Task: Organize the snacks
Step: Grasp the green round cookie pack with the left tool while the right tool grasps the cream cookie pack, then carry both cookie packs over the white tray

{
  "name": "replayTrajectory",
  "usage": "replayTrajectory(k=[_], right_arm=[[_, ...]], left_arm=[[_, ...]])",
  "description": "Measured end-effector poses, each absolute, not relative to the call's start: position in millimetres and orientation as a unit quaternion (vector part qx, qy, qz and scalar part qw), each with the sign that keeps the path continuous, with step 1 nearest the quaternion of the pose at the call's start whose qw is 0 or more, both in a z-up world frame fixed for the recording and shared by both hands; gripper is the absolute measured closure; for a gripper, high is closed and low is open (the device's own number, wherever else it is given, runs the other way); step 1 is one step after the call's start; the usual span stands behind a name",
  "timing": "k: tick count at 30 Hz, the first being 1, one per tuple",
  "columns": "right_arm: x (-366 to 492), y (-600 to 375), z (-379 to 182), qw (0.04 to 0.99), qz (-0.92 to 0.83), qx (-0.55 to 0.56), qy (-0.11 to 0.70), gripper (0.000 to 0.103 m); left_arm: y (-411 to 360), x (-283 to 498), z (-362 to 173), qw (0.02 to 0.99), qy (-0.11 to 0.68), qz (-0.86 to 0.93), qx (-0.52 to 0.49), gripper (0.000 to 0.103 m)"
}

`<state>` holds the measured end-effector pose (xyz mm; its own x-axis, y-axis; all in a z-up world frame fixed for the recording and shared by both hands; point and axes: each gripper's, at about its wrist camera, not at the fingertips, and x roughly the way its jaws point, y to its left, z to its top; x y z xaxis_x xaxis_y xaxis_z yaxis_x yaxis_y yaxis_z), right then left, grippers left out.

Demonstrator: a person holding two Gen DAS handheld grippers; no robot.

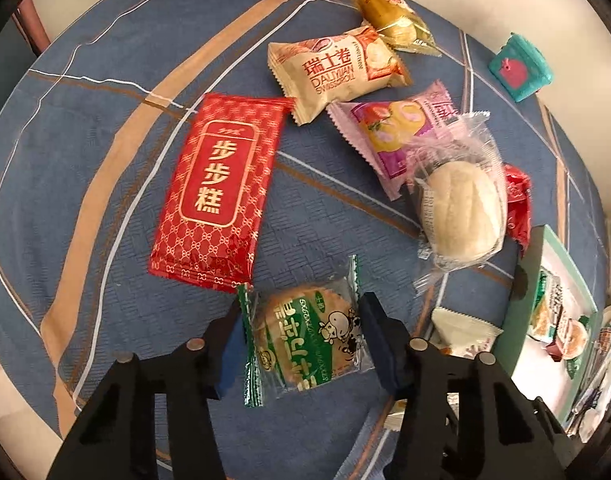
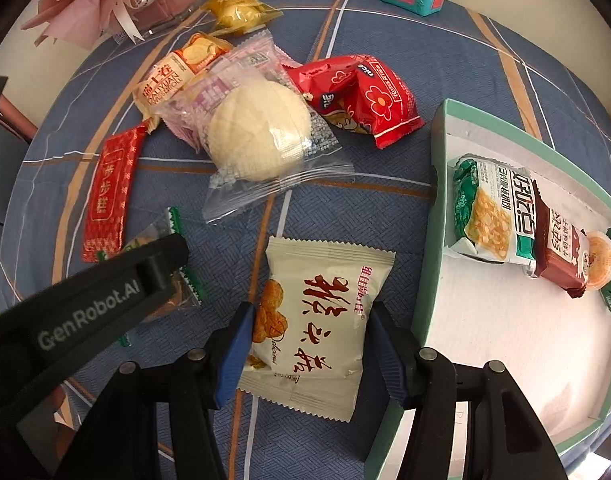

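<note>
Left gripper (image 1: 301,336) clamps green biscuit packet (image 1: 305,340); right gripper (image 2: 309,340) pinches white snack pouch (image 2: 321,320) just beside green-rimmed box (image 2: 429,264). Lift both clear of cloth, lower flat into box, beside packets already inside.

The left gripper (image 1: 301,340), black with blue-padded fingers (image 1: 375,320), points steeply down at the table, its fingers closed against the two side edges of a clear green-trimmed round biscuit packet (image 1: 305,340). The right gripper (image 2: 305,344), built the same, also points steeply down just beside it, its blue-padded fingers (image 2: 235,344) pressing both sides of a cream-white snack packet (image 2: 317,320) with red characters.
</note>
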<state>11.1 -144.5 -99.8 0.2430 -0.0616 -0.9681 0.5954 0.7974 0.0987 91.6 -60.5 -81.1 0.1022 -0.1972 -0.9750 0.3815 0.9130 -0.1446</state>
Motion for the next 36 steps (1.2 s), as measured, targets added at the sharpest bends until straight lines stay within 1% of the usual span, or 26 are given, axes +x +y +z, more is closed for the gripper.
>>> replayTrajectory(k=[4,10,19,26,31,36], right_arm=[[10,-144,-98,0.753,-0.218,0.232,0.576,0.043],[12,-143,-99,0.752,-0.219,0.229,0.578,0.043],[10,-142,-93,0.755,-0.214,0.235,0.574,0.045],[7,-143,-69,0.772,-0.203,0.239,0.553,0.046],[0,-147,-50,0.787,-0.201,0.24,0.532,0.046],[-9,-151,-40,0.791,-0.206,0.234,0.526,0.046]], left_arm=[[-61,93,-78,0.736,0.643,-0.202,0.062,0.05],[-58,98,-69,0.74,0.636,-0.21,0.053,0.051],[-53,109,-33,0.76,0.612,-0.216,0.032,0.051],[-45,109,-7,0.774,0.593,-0.221,0.014,0.051],[-33,109,0,0.783,0.578,-0.227,0.003,0.051],[-39,107,-1,0.786,0.573,-0.23,0.002,0.051]])
